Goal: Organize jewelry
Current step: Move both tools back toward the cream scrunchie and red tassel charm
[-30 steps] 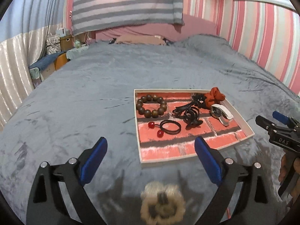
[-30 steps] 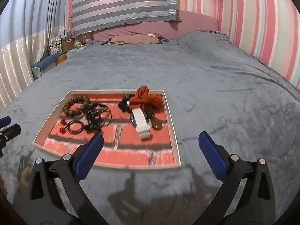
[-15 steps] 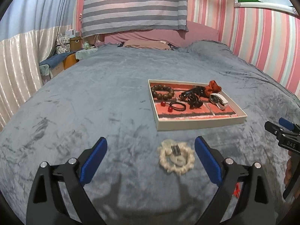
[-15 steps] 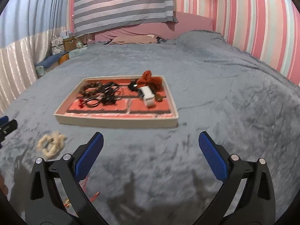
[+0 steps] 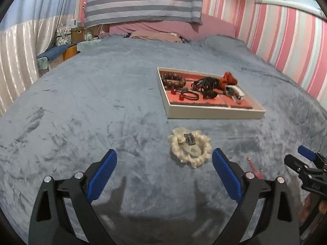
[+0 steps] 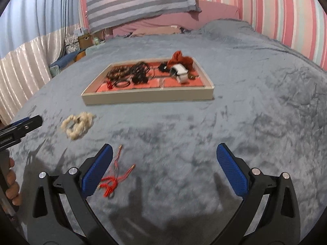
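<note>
A shallow tray [image 5: 214, 114] [image 6: 147, 98] with a red brick-pattern lining lies on the grey-blue bedspread. It holds a brown bead bracelet [image 5: 172, 80], black hair ties [image 5: 205, 85], a rust scrunchie [image 5: 230, 78] and a white clip [image 5: 235, 92]. A cream fluffy scrunchie [image 5: 190, 147] [image 6: 78, 124] lies loose in front of the tray, just beyond my left gripper [image 5: 164, 175], which is open and empty. A red cord piece [image 6: 112, 178] lies by the left finger of my right gripper [image 6: 164, 170], also open and empty.
The bedspread [image 5: 92, 102] stretches wide on all sides. Pillows [image 5: 155, 35] and a striped cloth sit at the headboard, boxes [image 5: 77, 33] at the far left. A striped wall runs along the right. A hand [image 6: 10, 183] holds the left gripper's handle.
Both grippers have pulled back and dropped lower, away from the tray. The cream scrunchie now lies ahead of the left gripper, and the red cord has come into the right wrist view.
</note>
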`<state>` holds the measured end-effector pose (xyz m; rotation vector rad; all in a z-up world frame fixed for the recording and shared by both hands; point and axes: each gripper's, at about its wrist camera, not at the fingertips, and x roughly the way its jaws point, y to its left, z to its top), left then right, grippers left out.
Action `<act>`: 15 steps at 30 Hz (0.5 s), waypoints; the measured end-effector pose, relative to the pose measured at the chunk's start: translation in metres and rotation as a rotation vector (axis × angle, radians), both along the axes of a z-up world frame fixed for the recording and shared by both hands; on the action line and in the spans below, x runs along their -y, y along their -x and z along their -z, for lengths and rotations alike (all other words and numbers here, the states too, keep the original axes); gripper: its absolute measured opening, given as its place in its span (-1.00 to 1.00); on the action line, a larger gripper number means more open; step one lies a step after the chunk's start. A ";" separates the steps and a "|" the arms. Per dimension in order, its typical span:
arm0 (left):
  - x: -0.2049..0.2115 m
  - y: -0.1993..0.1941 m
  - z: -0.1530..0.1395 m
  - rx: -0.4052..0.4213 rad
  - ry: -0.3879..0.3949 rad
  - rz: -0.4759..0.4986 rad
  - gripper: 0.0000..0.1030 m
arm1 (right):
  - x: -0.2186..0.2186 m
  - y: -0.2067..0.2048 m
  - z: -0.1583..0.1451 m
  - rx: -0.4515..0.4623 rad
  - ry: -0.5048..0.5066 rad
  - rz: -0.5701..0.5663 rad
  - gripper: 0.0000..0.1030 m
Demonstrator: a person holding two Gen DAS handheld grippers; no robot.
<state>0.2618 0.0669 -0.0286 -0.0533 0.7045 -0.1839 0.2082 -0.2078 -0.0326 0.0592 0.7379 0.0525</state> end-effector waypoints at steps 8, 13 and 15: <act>0.003 -0.009 0.007 -0.005 -0.052 -0.009 0.79 | -0.015 0.001 0.018 -0.043 0.023 -0.028 0.91; 0.002 -0.020 0.010 -0.020 -0.043 0.002 0.79 | -0.024 0.002 0.022 -0.052 0.050 -0.049 0.91; 0.004 -0.025 0.011 -0.026 -0.049 0.010 0.79 | -0.027 0.002 0.024 -0.060 0.047 -0.056 0.91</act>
